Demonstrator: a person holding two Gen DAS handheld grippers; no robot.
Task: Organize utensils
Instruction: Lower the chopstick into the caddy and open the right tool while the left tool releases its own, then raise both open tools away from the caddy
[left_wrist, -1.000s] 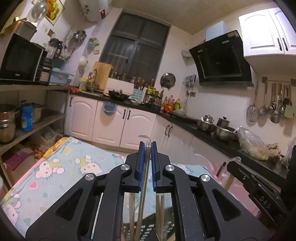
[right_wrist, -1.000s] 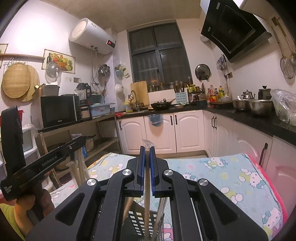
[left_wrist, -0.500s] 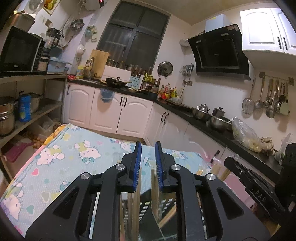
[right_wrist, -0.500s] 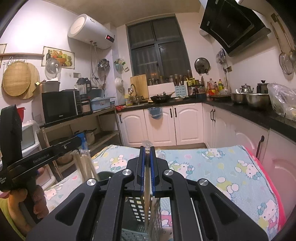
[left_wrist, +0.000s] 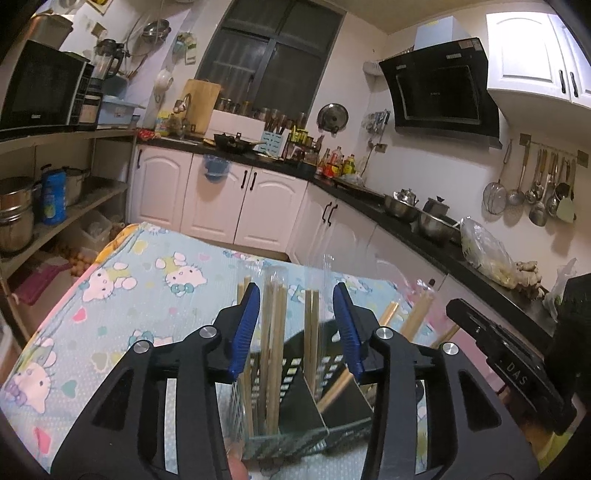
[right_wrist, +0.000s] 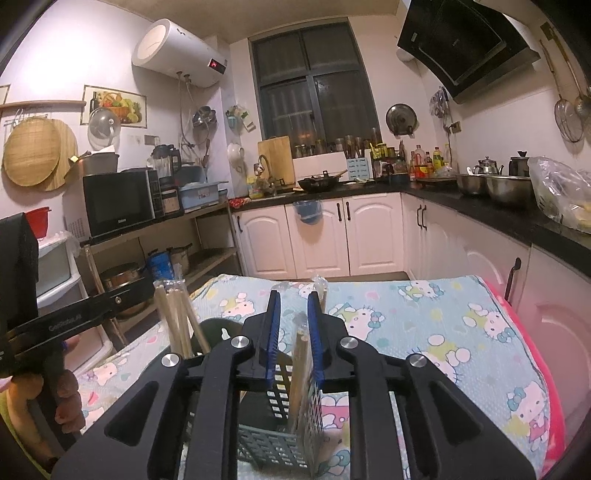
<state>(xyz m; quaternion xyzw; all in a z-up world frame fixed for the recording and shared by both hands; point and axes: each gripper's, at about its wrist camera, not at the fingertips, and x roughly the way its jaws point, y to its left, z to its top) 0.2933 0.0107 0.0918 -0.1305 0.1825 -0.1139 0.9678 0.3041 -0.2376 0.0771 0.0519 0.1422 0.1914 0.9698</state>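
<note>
We see the left gripper (left_wrist: 295, 314) with jaws just opened wide, clear of the wrapped chopsticks (left_wrist: 275, 332) standing between them in the slotted holder (left_wrist: 295, 373) below. The right gripper (right_wrist: 293, 325) has just parted narrowly around wrapped chopsticks.

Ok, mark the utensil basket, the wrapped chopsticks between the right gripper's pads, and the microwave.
utensil basket (right_wrist: 273, 445), right wrist view, on its near perforated wall.
wrapped chopsticks (right_wrist: 300, 363), right wrist view, on the wooden shaft, mid-length.
microwave (right_wrist: 118, 201), right wrist view, on its dark door.
</note>
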